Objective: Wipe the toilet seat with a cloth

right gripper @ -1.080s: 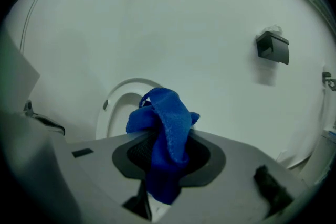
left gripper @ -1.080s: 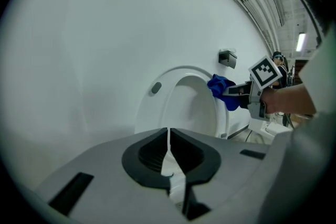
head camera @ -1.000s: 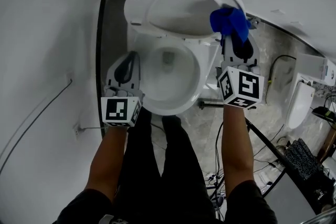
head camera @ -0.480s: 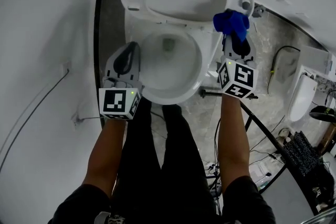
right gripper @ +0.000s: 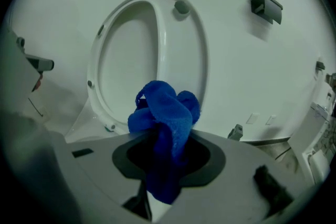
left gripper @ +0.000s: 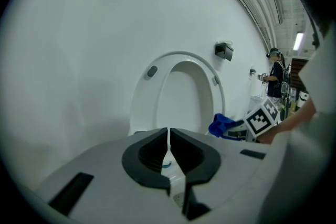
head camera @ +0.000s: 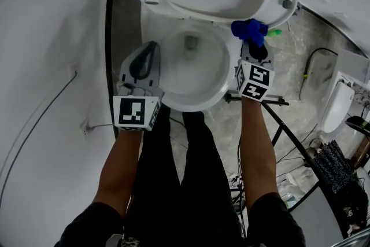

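The left gripper (left gripper: 168, 139) keeps its fingers closed on nothing, the white ceramic toilet bowl (head camera: 184, 107) just right of them. Beyond stands the raised white plastic toilet seat (right gripper: 181, 55). The right gripper (right gripper: 163, 162) clamps the crumpled blue terry cloth (right gripper: 167, 113), bunched ahead of its fingertips. It has slid down off the seat's side to the hinged end, so that stroke looks finished.
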The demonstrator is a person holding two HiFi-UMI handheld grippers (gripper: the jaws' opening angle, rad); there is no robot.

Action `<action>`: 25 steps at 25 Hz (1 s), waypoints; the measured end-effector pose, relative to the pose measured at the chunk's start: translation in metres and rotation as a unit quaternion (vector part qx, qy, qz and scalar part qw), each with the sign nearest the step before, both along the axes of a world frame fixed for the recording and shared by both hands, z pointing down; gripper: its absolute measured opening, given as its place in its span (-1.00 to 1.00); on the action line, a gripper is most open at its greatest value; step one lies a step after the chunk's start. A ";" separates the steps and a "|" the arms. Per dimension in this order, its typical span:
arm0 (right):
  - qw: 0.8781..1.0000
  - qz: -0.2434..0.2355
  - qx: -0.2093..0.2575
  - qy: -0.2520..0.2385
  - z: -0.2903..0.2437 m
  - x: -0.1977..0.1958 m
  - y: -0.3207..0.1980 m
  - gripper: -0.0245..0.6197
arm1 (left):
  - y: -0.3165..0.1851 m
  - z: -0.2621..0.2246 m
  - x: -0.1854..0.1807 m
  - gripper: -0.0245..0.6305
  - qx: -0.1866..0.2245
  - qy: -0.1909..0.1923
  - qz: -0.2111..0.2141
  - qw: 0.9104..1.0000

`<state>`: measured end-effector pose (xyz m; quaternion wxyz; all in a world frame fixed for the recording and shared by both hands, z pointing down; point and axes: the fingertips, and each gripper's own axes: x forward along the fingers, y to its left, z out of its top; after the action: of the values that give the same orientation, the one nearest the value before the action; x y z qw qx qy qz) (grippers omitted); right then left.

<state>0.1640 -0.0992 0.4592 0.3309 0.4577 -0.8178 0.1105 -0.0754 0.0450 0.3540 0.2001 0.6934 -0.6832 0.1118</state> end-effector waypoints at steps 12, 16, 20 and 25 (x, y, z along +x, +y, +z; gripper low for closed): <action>0.995 -0.073 -0.057 0.043 0.072 -0.063 0.028 -0.58 | 0.017 0.014 -0.034 -0.85 -0.008 0.005 -0.029 1.000; 0.992 -0.096 -0.066 0.041 0.081 -0.090 0.039 -0.58 | 0.025 0.017 -0.045 -0.85 -0.013 0.005 -0.035 0.999; 0.990 -0.114 -0.070 0.037 0.084 -0.122 0.049 -0.58 | 0.030 0.018 -0.062 -0.85 -0.010 0.013 -0.044 0.999; 0.990 -0.129 -0.060 0.024 0.082 -0.157 0.059 -0.58 | 0.033 0.021 -0.078 -0.85 -0.012 0.014 -0.051 0.999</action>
<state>0.0074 -0.0403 0.5410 0.3891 0.3301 -0.8536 0.1050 -0.1532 0.0778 0.3745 0.2238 0.6570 -0.7130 0.0998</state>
